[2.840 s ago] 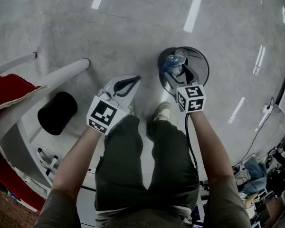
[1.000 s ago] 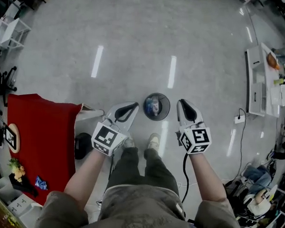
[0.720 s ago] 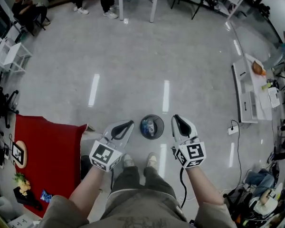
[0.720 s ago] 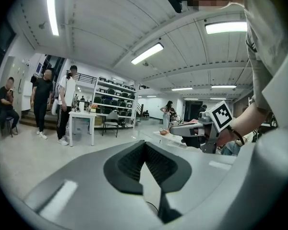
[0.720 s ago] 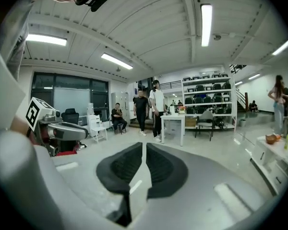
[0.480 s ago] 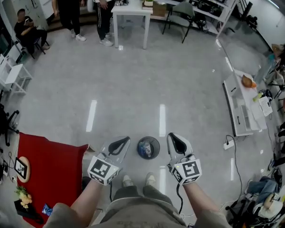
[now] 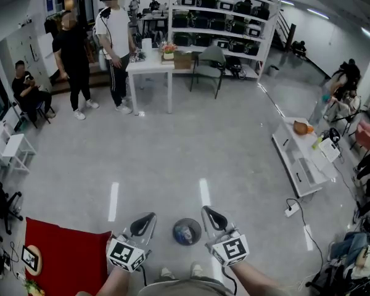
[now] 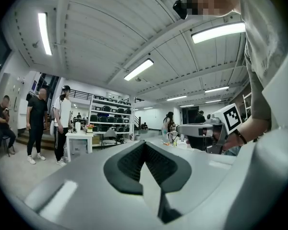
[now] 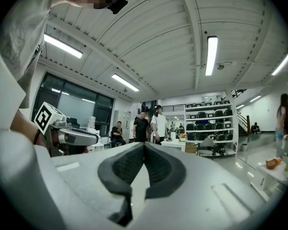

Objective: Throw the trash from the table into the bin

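One wide grey floor [image 7: 172, 147], glossy, ceiling lights mirrored in it as pale strips. Red-covered table [image 7: 68, 258] at the lower left of the head view, beside the person's left arm.

Round dark bin [image 7: 198, 226] stands on the floor, apart from the table. In the head view it shows in the gap between the two grippers, well below them, touching neither.

Left gripper [image 7: 147, 217]: fingers clenched together, pads meeting along one seam, nothing caught between. Its own view looks level across the room toward the shelves [image 8: 110, 116].

Right gripper [image 7: 206, 211]: fingers have just been closing, now pressed tight, nothing between them either. Both grippers point away from the person, side by side.

Trash [image 7: 185, 232]: a bluish and pale lump lying inside the bin, well below both pairs of fingers and clear of them. What kind of trash it is, too small to tell.
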`<state>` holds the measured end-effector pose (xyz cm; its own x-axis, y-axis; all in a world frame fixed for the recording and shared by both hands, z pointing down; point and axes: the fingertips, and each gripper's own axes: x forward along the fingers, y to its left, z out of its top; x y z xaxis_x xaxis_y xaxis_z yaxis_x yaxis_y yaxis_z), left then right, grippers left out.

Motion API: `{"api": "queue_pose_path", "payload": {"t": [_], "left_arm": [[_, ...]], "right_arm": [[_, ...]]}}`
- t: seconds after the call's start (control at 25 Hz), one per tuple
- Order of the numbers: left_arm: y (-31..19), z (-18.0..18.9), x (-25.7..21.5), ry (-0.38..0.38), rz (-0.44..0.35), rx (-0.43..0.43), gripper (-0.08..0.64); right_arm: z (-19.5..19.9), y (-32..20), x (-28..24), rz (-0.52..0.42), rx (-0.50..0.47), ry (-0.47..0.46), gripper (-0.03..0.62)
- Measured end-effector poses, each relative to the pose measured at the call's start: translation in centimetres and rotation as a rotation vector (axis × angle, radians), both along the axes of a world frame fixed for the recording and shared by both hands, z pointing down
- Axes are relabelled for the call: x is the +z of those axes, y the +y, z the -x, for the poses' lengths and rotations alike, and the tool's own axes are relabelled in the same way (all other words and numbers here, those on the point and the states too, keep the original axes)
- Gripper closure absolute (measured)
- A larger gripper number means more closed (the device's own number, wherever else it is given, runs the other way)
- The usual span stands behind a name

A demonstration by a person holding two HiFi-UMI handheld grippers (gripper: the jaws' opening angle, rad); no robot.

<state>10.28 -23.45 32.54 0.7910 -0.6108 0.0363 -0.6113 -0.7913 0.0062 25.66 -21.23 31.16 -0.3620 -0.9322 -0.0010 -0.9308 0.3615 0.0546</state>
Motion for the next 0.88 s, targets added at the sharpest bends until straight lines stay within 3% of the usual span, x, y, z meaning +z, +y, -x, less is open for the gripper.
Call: {"api": "queue_pose_path", "payload": {"t": [0.56,0.88], "left_arm": [[1.4,-3.4,-1.2,-0.026,-0.044,0.004,0.554],[1.6,-3.0,-1.5,0.022,-0.003,-0.053,0.552]], "right_arm": [[-3.0,1.0,-0.6,-0.005,-0.003,-0.055,0.591],[-2.9,1.8,-0.3,0.011,-0.038,-0.058,0.591]]}}
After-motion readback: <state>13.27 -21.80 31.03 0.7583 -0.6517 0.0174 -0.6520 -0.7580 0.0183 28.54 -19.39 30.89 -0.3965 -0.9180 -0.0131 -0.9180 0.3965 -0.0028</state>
